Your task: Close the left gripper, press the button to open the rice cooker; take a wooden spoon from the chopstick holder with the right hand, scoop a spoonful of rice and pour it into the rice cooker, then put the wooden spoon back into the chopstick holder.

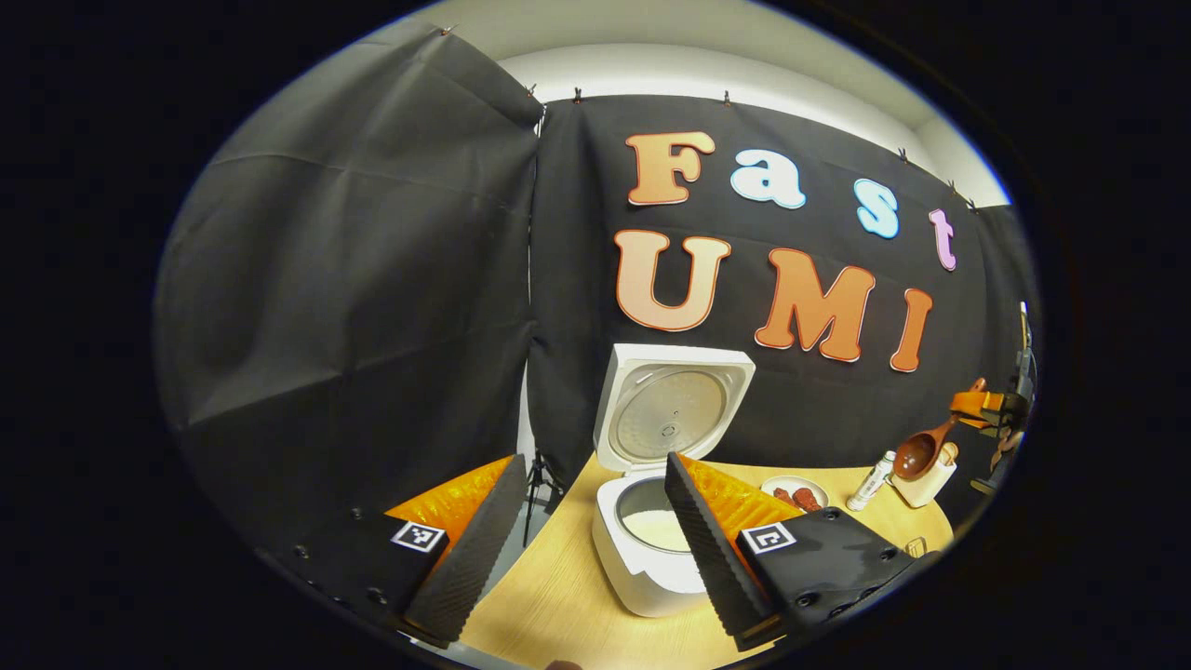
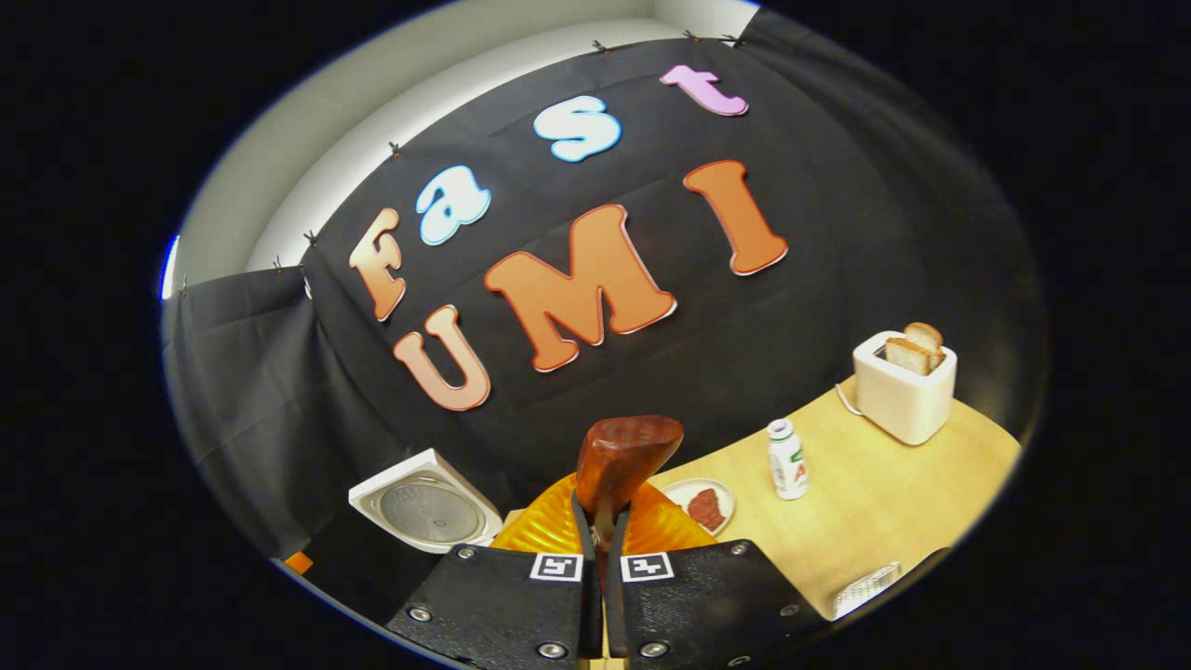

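The left gripper view looks across the table at the cooker, which stands near the table's left edge with its lid swung up against the booth wall. Its pot holds a shallow white layer, apparently rice. The left gripper hangs in front of it with its jaws spread wide and nothing between them; the cooker sits in the gap and partly behind the right-hand finger.

Farther along the back edge, this view shows a plate with red pieces on it, then a small bottle, then the cream holder toward the far right corner. The spoon hangs bowl-down just above the holder, and whether it touches the holder cannot be told. Its handle runs up to the right gripper near the view's right edge.

The right gripper view shows the right gripper's jaws nearly closed on the spoon's handle, with the bowl standing up just ahead of the fingers. No rice can be made out on it. The holder is hidden here. This view adds a toaster with 2 slices of toast in its slots at the table's far right, the bottle and plate again, the cooker's raised lid at lower left, and a white ridged object at the table's near edge.
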